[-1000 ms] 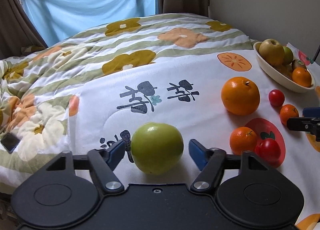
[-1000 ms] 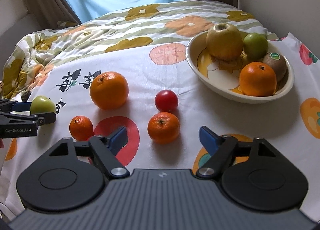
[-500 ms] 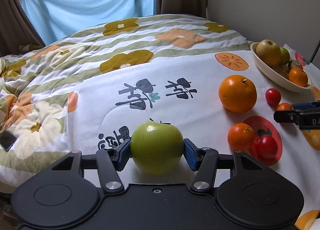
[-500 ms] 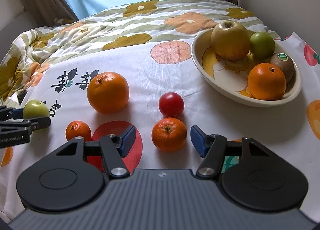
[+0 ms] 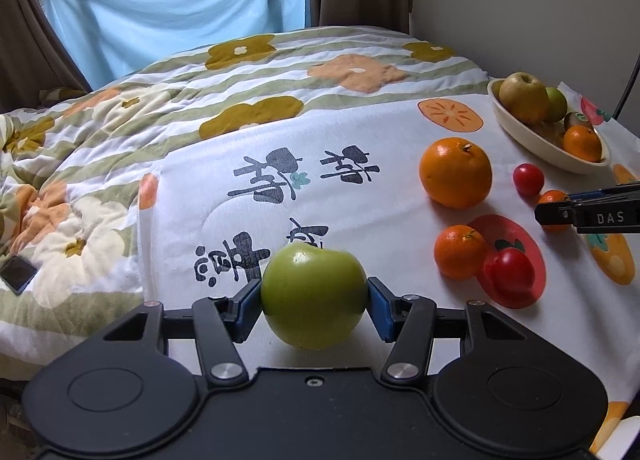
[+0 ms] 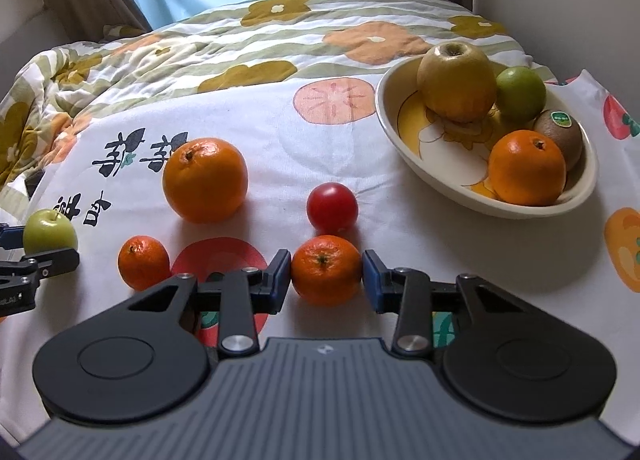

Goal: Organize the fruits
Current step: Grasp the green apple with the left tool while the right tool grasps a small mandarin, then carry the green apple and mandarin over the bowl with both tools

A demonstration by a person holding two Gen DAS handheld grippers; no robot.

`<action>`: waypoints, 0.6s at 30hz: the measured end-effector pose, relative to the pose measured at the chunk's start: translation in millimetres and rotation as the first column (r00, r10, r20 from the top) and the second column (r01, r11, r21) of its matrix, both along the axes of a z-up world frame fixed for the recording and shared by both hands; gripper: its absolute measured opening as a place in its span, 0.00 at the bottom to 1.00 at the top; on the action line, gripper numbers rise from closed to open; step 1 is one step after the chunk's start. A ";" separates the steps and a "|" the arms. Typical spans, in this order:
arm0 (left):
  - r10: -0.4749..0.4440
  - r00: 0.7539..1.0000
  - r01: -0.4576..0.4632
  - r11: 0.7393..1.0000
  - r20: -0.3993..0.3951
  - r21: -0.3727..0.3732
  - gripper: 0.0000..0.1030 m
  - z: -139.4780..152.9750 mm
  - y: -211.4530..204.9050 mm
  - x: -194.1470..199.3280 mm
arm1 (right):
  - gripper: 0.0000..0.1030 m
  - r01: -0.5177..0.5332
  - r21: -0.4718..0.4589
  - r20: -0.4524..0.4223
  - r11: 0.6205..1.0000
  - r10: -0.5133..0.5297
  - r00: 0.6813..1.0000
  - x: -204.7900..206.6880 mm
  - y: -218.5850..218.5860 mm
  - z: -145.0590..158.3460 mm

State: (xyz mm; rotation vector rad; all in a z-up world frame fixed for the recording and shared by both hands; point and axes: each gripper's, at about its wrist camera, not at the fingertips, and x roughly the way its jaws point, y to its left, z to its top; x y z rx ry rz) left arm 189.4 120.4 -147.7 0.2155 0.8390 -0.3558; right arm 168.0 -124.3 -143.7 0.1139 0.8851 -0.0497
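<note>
A green apple (image 5: 314, 294) sits between the blue pads of my left gripper (image 5: 314, 302), which is shut on it just above the white fruit-print cloth (image 5: 240, 232). In the right wrist view, my right gripper (image 6: 324, 275) is closing its jaws on a small tangerine (image 6: 326, 269) resting on the cloth; both pads touch its sides. The cream bowl (image 6: 460, 196) stands at the far right and holds a yellow apple (image 6: 456, 80), a small green apple, a kiwi and an orange.
Loose on the cloth lie a large orange (image 6: 205, 179), a red tomato (image 6: 332, 207), a second tangerine (image 6: 143, 262) and another tomato (image 5: 510, 270). A flowered quilt (image 5: 100, 140) covers the bed to the left, with a phone (image 5: 18, 274) on it. A wall rises behind the bowl.
Both grippers have closed: the left one's pads came in onto the green apple, and the right one moved forward around the small tangerine and narrowed until its pads met it.
</note>
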 end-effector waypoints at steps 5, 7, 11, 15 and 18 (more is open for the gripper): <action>0.038 0.999 -0.038 0.999 0.000 -0.020 0.58 11.4 -0.3 -13.2 | 0.52 -0.006 0.002 0.013 1.000 0.006 1.000 -6.9 -4.5 8.5; 0.047 0.999 -0.047 0.999 0.002 -0.024 0.58 16.1 -1.1 -18.8 | 0.52 -0.009 0.005 0.022 1.000 0.009 1.000 -10.1 -7.8 13.7; 0.065 0.998 -0.064 0.997 0.019 -0.035 0.58 29.6 -7.6 -31.8 | 0.52 -0.014 0.009 0.042 1.000 0.014 0.999 -15.8 -16.6 24.9; 0.082 0.996 -0.080 0.995 0.043 -0.052 0.58 44.3 -20.2 -43.6 | 0.52 -0.023 0.009 0.058 1.000 0.023 0.998 -21.7 -29.7 35.3; 0.092 0.994 -0.088 0.994 0.061 -0.066 0.58 55.7 -33.3 -51.8 | 0.52 -0.029 0.012 0.067 1.000 0.028 0.997 -26.1 -43.7 43.5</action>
